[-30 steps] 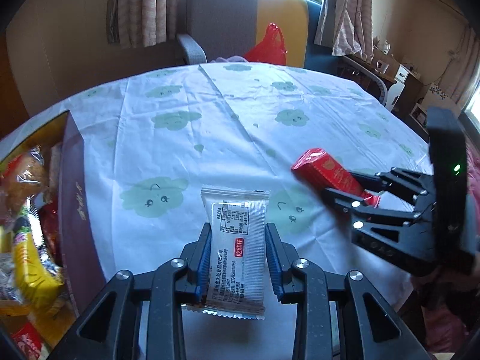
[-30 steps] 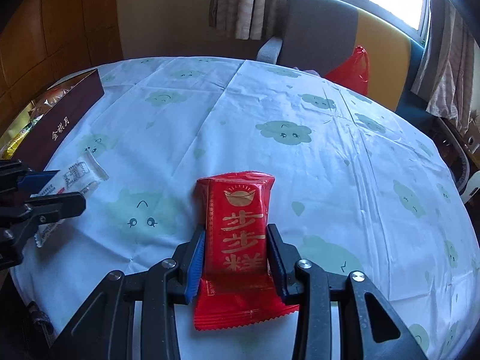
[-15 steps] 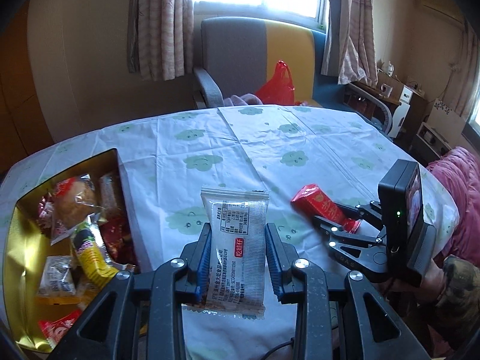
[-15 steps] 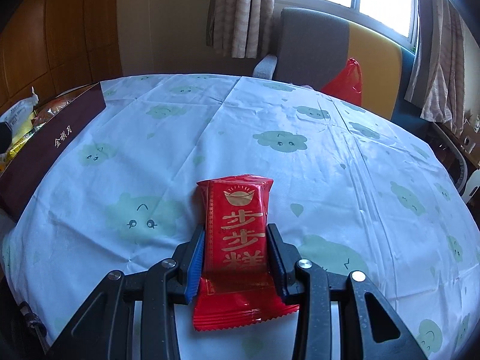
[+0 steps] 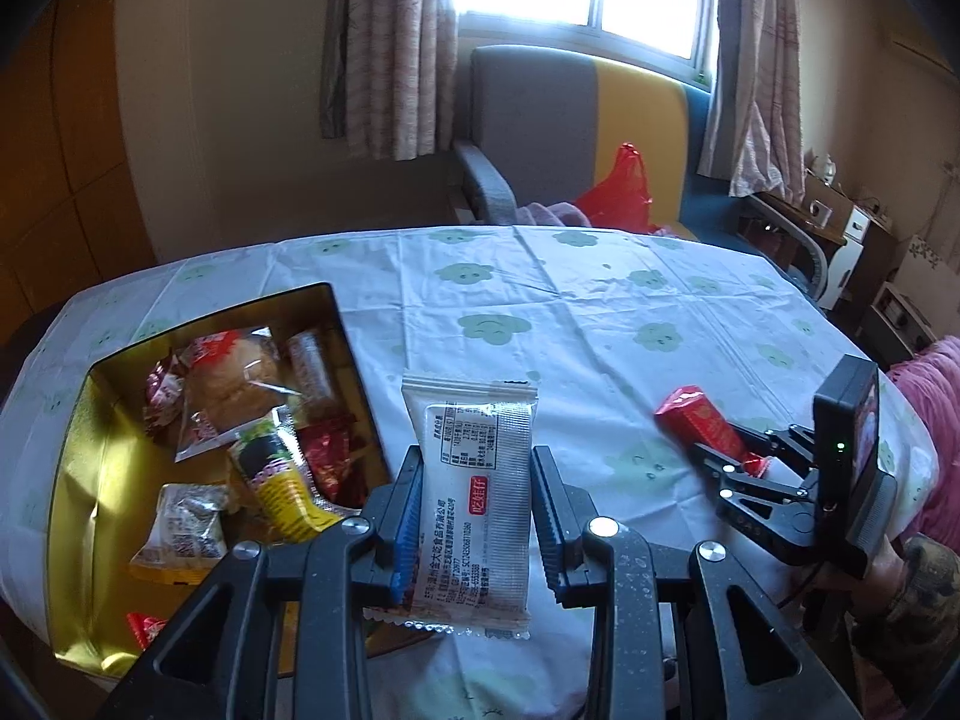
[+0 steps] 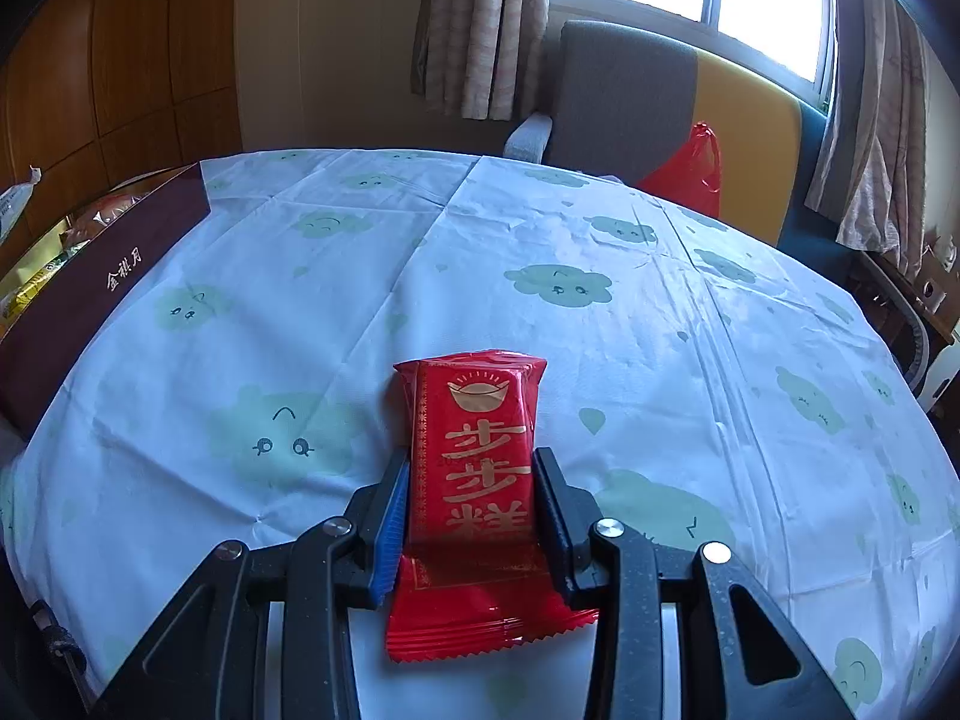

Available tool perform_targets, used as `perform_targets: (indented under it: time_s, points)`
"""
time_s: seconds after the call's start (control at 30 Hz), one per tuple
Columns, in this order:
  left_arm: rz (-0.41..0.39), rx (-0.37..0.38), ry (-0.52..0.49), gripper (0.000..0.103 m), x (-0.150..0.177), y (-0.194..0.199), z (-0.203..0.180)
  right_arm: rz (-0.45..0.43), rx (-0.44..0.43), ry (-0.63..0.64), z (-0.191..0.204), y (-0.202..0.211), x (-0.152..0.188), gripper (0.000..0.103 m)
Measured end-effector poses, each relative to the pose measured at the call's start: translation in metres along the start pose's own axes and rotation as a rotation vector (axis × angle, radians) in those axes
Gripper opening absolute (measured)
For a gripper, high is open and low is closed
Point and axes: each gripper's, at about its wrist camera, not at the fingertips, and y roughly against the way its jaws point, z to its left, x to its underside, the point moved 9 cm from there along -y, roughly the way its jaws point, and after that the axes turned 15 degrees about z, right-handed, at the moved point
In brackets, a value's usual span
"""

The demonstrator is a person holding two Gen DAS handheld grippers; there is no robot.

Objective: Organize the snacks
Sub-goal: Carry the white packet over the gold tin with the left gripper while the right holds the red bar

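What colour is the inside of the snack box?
Shiny gold inside the snack box, seen best in the left wrist view.

Both tools were matte black plastic with a fine speckle; the left gripper and the right gripper each had a bright blue pad on the inner face of the left finger and a black one opposite. Round silver screws sat at the linkage joints behind the fingers. Behind the right tool's linkage stood a black box with a small green light, and the hand behind it wore a dark mottled sleeve.
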Motion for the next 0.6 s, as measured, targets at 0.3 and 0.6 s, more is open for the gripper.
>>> perform_targets:
  time_s: [0.3,0.6]
  points:
    - [-0.013,-0.023,0.157,0.033,0.007,0.015,0.071,0.0,-0.001,0.0,0.0,0.0,0.0,0.039]
    - [0.02,-0.086,0.438,0.033,0.022,0.018,0.201,-0.007,-0.006,-0.006,0.0,0.001,0.0,0.039]
